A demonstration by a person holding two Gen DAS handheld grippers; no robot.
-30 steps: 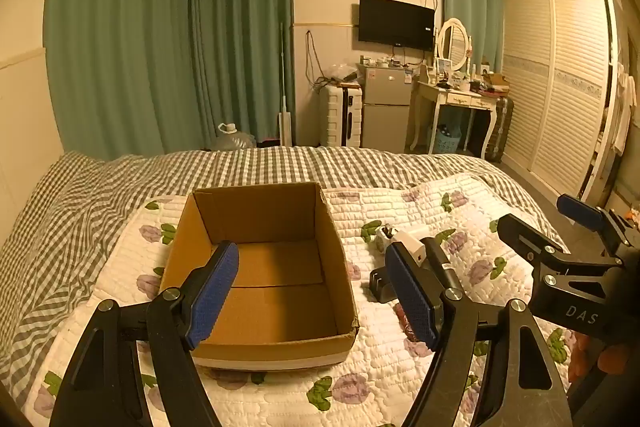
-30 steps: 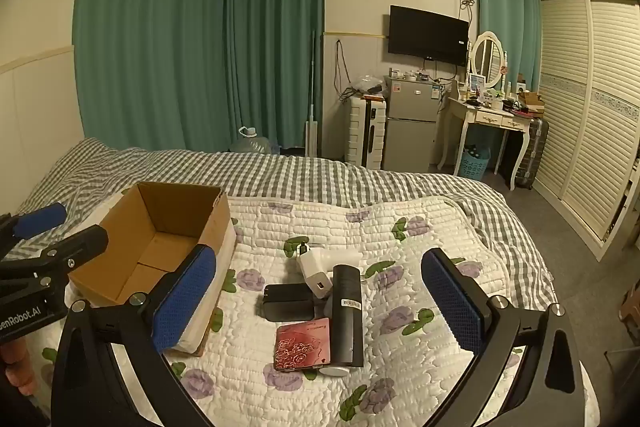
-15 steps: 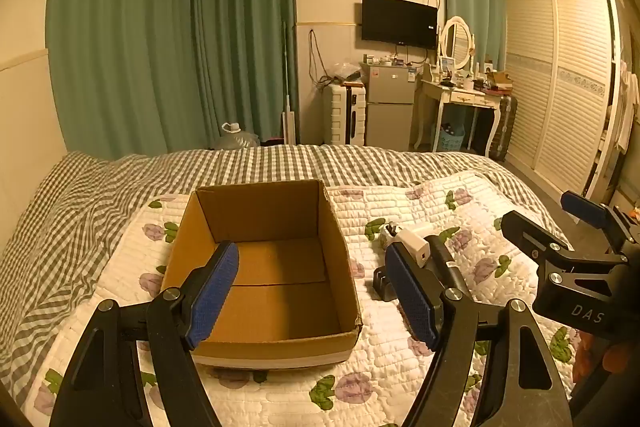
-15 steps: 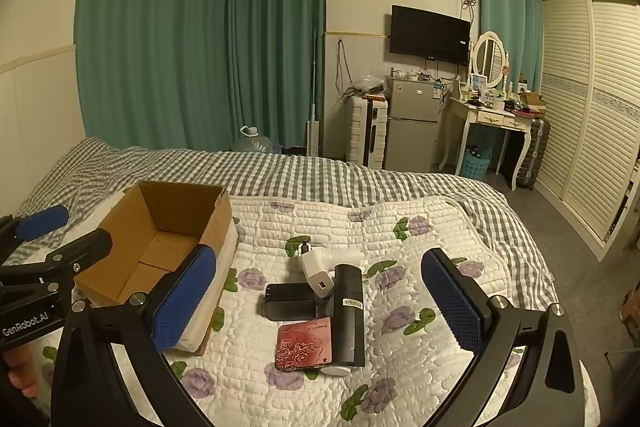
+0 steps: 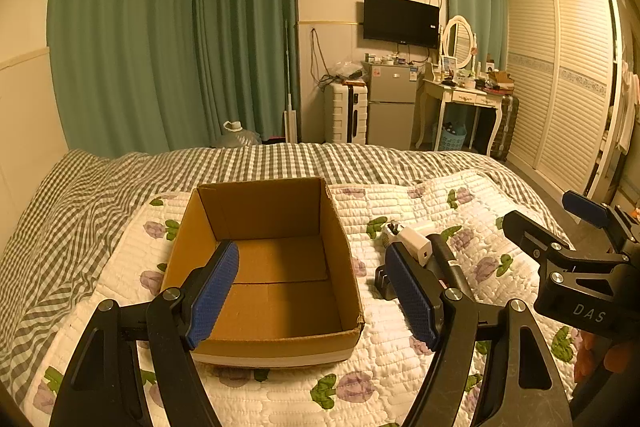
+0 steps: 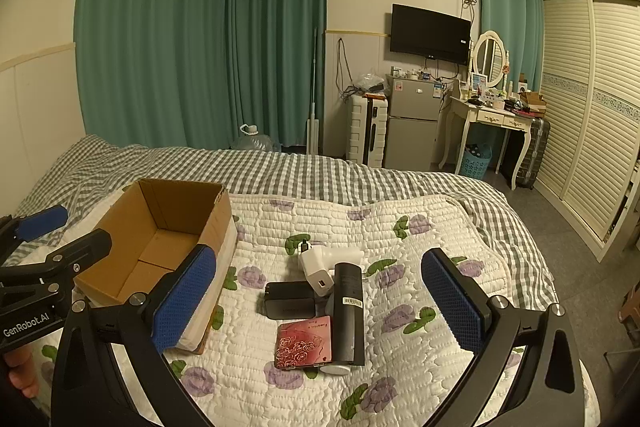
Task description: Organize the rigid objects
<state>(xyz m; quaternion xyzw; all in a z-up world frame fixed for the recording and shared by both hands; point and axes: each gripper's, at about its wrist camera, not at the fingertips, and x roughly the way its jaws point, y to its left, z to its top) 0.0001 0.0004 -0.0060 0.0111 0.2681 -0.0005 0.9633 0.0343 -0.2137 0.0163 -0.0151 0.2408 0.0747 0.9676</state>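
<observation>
An empty open cardboard box (image 5: 272, 267) (image 6: 160, 239) sits on the quilted bed. Right of it lies a cluster: a white charger (image 6: 318, 265) (image 5: 416, 243), a black adapter (image 6: 290, 299), a tall black box (image 6: 350, 311) (image 5: 448, 263) and a red rose-print case (image 6: 304, 341). My left gripper (image 5: 312, 295) is open and empty, hovering over the box's near side. My right gripper (image 6: 320, 303) is open and empty, above the cluster.
The bed has a floral quilt (image 6: 400, 227) over a grey checked cover (image 5: 80, 203). Beyond its far edge stand green curtains, a water jug (image 5: 236, 137), a suitcase, a small fridge (image 6: 414, 125), a dressing table and a slatted wardrobe (image 5: 560, 87).
Both grippers have drifted only slightly; the view has shifted a little. Nothing on the bed has moved, and both stay open.
</observation>
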